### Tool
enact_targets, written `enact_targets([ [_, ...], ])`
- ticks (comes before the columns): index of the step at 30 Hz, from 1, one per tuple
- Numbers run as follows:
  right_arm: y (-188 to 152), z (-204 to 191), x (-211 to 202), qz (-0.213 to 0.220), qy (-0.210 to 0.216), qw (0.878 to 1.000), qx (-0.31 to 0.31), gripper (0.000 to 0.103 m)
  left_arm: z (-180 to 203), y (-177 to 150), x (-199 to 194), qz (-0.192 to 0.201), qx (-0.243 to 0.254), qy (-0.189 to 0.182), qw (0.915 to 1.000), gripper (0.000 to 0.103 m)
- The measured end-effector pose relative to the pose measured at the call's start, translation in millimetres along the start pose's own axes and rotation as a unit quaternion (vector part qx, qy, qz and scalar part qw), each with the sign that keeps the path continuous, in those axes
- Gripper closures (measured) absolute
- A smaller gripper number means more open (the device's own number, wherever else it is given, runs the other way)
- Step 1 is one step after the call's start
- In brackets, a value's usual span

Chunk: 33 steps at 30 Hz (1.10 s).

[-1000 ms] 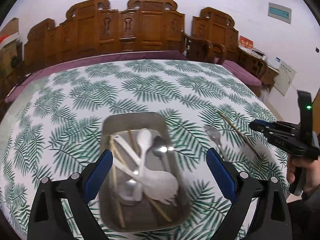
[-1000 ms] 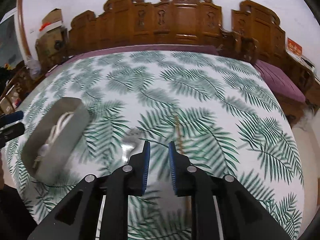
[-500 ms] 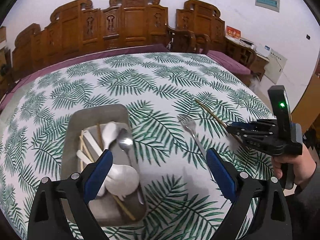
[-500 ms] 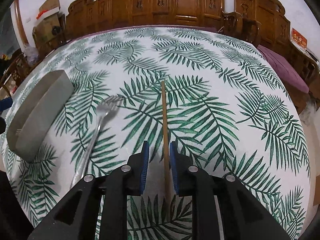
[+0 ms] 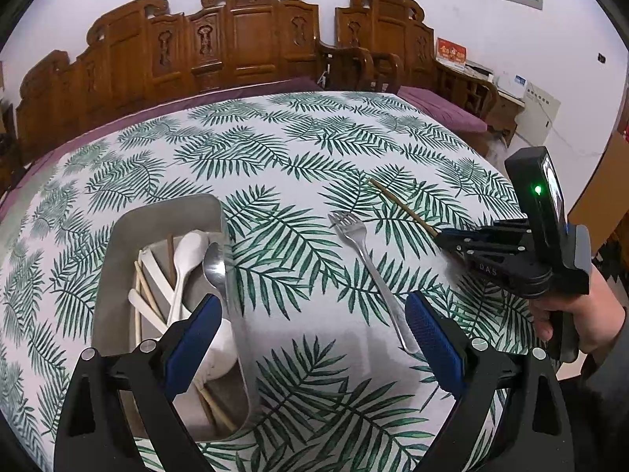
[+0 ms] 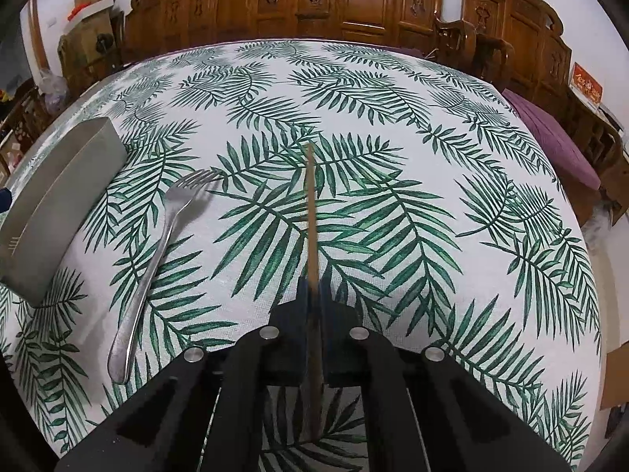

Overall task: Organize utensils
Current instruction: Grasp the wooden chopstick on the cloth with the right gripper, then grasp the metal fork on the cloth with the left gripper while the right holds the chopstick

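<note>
A wooden chopstick [image 6: 309, 212] lies on the leaf-print tablecloth, and my right gripper [image 6: 313, 295] is shut on its near part; it also shows in the left wrist view [image 5: 401, 206] with the right gripper [image 5: 442, 238] at its end. A metal fork [image 5: 371, 271] lies left of the chopstick, also seen in the right wrist view [image 6: 157, 251]. A grey metal tray [image 5: 118, 244] holds white spoons, a metal spoon and chopsticks. My left gripper [image 5: 310, 334] is open and empty, above the tray's right edge and the fork handle.
The tray's outer wall [image 6: 51, 204] stands at the left in the right wrist view. Carved wooden chairs [image 5: 243, 35] ring the far side of the round table. The table edge [image 6: 582, 236] drops off at the right.
My right gripper moved forward and closed on the chopstick. My left gripper shifted right, away from over the tray towards the fork.
</note>
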State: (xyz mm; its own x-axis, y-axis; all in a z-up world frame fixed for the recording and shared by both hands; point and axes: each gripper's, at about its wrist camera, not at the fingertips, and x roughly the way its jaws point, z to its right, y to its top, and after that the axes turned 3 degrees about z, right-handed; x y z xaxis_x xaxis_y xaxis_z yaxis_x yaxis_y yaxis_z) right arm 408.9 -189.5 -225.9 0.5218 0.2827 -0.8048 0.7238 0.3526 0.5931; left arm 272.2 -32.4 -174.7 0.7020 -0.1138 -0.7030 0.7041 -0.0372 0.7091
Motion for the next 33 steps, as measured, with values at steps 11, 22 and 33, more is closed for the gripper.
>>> enact_targets([
  [11,10.8,-1.1,-25.9,0.041,0.016,0.999,0.013,0.097,8.7,-1.1,7.4,-0.009,0.005,0.001,1.0,0.012],
  [22,16.8,15.0,-54.1,0.081,0.023,0.996,0.04,0.097,32.0,13.7,31.8,-0.012,0.034,-0.012,0.9993,0.017],
  [33,15.5,24.5,-57.6,0.086,0.027,0.995,0.05,0.097,44.7,22.0,73.5,-0.031,0.039,-0.023,0.9985,0.038],
])
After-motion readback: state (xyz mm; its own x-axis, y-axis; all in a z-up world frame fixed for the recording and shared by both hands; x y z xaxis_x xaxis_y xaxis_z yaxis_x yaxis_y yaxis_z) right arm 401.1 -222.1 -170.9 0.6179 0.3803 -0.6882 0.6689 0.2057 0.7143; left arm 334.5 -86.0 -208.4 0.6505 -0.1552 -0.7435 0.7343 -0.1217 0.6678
